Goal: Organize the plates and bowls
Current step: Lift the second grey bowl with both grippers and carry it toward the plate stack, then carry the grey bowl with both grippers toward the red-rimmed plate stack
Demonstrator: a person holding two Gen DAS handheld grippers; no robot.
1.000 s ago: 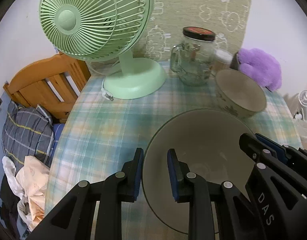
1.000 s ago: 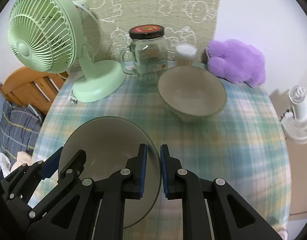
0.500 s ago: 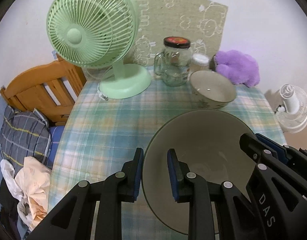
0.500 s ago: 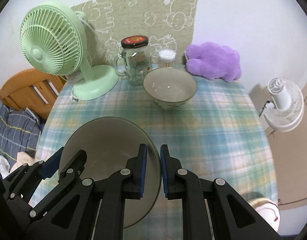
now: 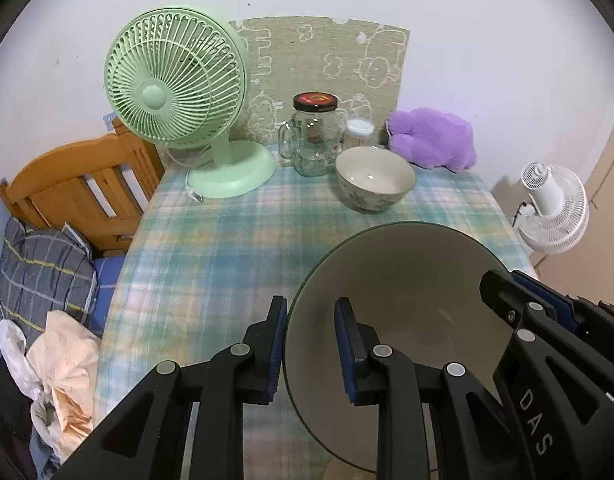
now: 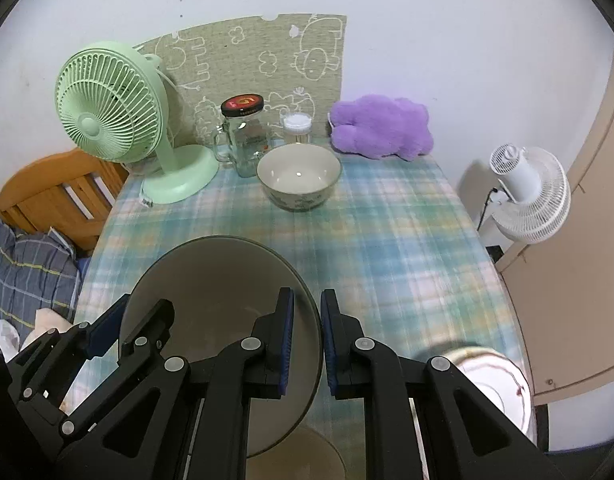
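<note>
The large grey-rimmed bowl (image 5: pixel 403 308) fills the lower right of the left wrist view and the lower left of the right wrist view, carried clear of the checked bench (image 5: pixel 227 240) between the two tools. The left tongs (image 5: pixel 310 346) are pinched narrow on its left rim, one blue pad outside the wall and one inside; the right tongs (image 6: pixel 307 340) are pinched the same way on the opposite rim. So the bowl hangs from two thin bites on its edge, with nothing seen supporting its base.

To carry it well, both hands should travel as one, at the same height and pace, so the rim is neither twisted nor pulled apart. Any drift between them would likely lever the bowl out of a pad. Keeping it level matters more than speed.

A smaller patterned bowl (image 6: pixel 299 178) stands at upper centre of the bench, just in front of a glass jar (image 6: pixel 243 140). At the lower right of the right wrist view lies a white plate (image 6: pixel 495 384), blurred, and another pale round dish edge shows at the bottom centre; which is the target I cannot tell.

Both tools point steeply downward over the bench, side by side, fingers aimed toward the far wall.
</note>
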